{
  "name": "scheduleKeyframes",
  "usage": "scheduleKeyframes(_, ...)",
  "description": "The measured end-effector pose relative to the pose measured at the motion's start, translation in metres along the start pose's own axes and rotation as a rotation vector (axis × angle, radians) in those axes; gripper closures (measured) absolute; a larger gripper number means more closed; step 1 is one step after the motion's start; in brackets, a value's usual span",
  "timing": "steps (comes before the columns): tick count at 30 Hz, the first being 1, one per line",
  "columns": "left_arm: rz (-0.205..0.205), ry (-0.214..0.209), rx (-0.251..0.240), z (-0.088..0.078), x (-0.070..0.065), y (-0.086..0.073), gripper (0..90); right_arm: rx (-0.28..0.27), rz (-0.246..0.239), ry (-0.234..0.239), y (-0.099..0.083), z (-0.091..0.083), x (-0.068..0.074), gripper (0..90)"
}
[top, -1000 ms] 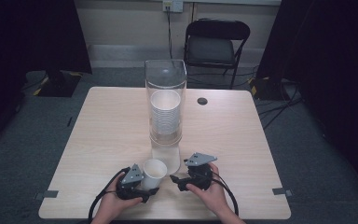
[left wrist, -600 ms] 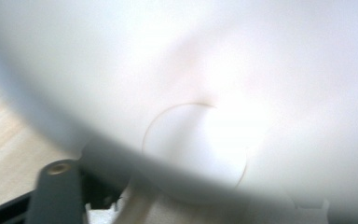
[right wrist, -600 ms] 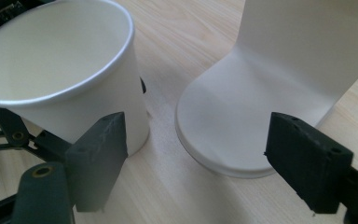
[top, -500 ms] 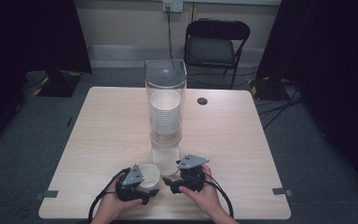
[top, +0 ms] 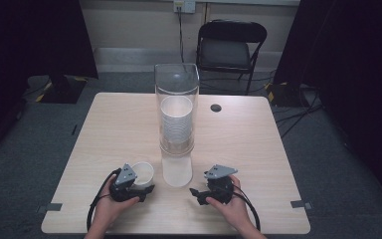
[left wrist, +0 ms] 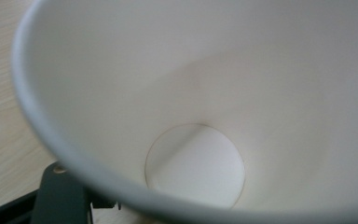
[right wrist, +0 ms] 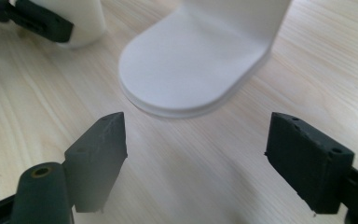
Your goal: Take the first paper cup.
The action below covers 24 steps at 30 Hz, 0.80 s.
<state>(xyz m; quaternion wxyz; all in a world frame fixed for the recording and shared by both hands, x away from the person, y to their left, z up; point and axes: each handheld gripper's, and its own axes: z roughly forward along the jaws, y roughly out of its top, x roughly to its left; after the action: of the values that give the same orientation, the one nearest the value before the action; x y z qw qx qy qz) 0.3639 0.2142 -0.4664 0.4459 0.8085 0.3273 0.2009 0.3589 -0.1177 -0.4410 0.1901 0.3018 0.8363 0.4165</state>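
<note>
1. We are holding the left gripper at the near left of the bench, its fingers having just been opening, with a white paper cup standing upright against them.
2. We are holding the right gripper near the bench's front edge, fingers apart over bare wood, pointing left.
3. Between the grippers is standing the white base of a clear dispenser tube, a stack of cups sitting inside.
</note>
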Motion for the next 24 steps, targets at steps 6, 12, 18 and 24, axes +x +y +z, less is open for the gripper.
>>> scheduleKeyframes(6, -0.024, 0.032, 0.1, -0.01, 0.007, -0.009, 18.4, 0.01, 0.008, -0.011, -0.003, -0.001, -0.005, 18.6)
scheduleKeyframes(12, -0.042, 0.06, 0.107, -0.027, 0.016, -0.025, 15.7, -0.001, 0.028, 0.001, 0.002, -0.002, -0.005, 15.1)
scheduleKeyframes(18, -0.026, 0.063, 0.107, -0.036, 0.022, -0.032, 15.4, 0.004, 0.011, 0.015, 0.01, 0.002, -0.002, 14.2)
scheduleKeyframes(24, -0.02, 0.058, 0.108, -0.038, 0.023, -0.034, 15.0, -0.012, -0.001, 0.072, 0.02, 0.003, 0.003, 14.2)
